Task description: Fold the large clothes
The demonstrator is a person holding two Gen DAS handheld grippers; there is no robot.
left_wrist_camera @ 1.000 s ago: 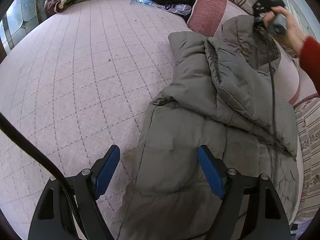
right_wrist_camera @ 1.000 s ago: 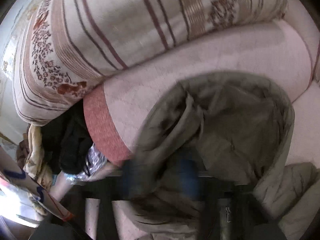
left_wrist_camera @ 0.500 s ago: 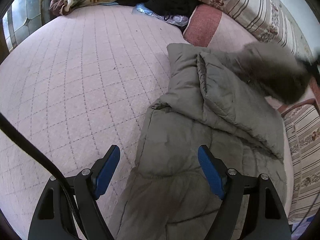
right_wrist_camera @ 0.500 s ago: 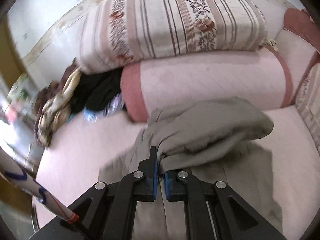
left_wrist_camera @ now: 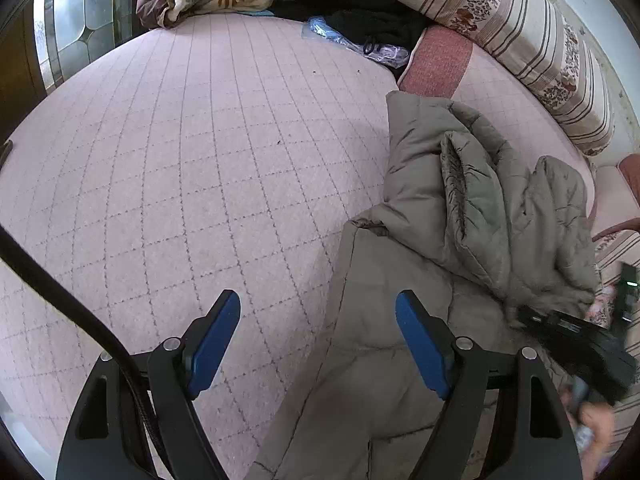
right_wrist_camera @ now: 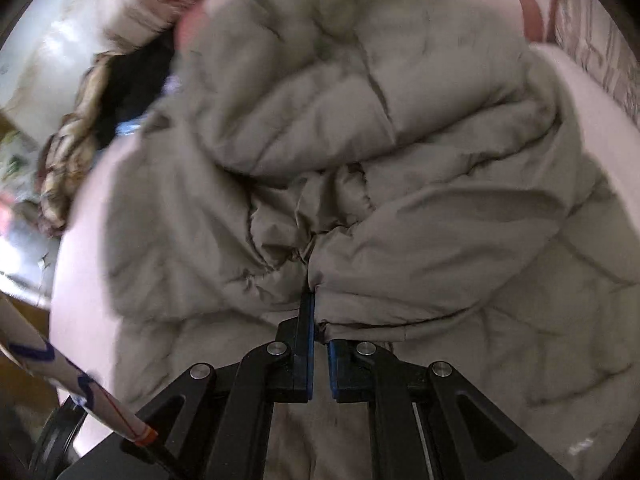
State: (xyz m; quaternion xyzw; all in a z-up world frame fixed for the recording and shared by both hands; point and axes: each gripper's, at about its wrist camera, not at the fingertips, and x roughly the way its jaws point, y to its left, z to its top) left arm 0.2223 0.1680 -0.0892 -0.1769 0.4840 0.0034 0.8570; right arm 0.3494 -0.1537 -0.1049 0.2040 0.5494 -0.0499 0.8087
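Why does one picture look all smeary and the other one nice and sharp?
Right wrist view: the puffy coat and the stuff behind it are smeared by motion blur, only the right tool looks crisp. Left wrist view: sharp, though the fisheye lens bends the pink bedcover into a dome.

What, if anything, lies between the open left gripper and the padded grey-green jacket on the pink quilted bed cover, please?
Nothing visible: the left gripper stands open over the padded grey-green jacket's near edge, with only bare pink quilted bed cover beside it. The right gripper is shut on a fold.
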